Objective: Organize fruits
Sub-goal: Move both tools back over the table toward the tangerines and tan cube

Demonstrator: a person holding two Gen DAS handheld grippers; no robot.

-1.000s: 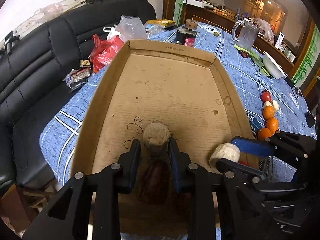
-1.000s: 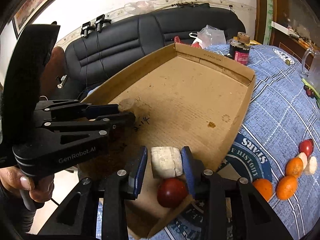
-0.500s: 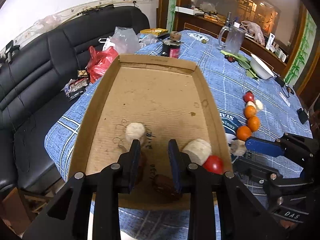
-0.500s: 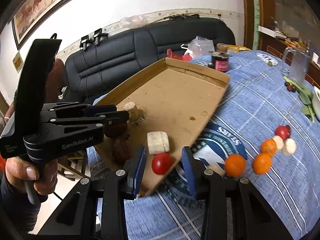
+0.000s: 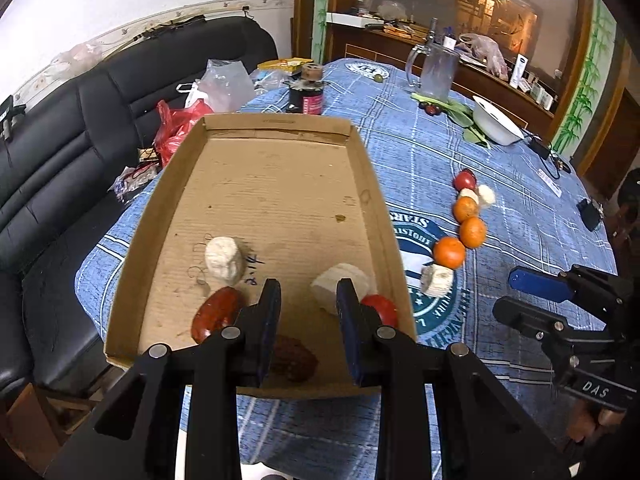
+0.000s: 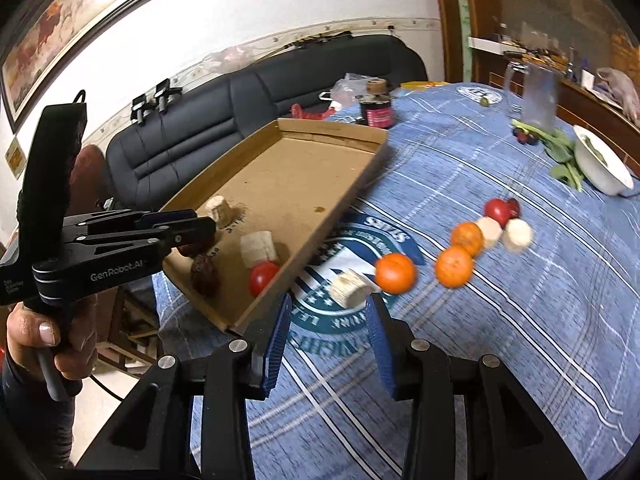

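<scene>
Cardboard tray [image 5: 256, 200] is the landmark. Inside its near end: two pale chunks, red tomato [image 6: 263, 276], two dark red dates. Outside, off its near right corner: another pale chunk [image 6: 351, 289], then three oranges [image 6: 395, 273] in a line on the blue-clothed surface [image 6: 500, 340].

Left hand-held gripper [image 5: 308, 322] is clenched narrow with nothing between its pads, over the tray's near end. Right hand-held gripper [image 6: 327, 336] is opening, empty, just short of the outside chunk.

Risks: a jaw tip nudging that chunk into the nearest orange, which could roll; the tray's near edge overhangs the surface, so pressing there may tip it.
</scene>
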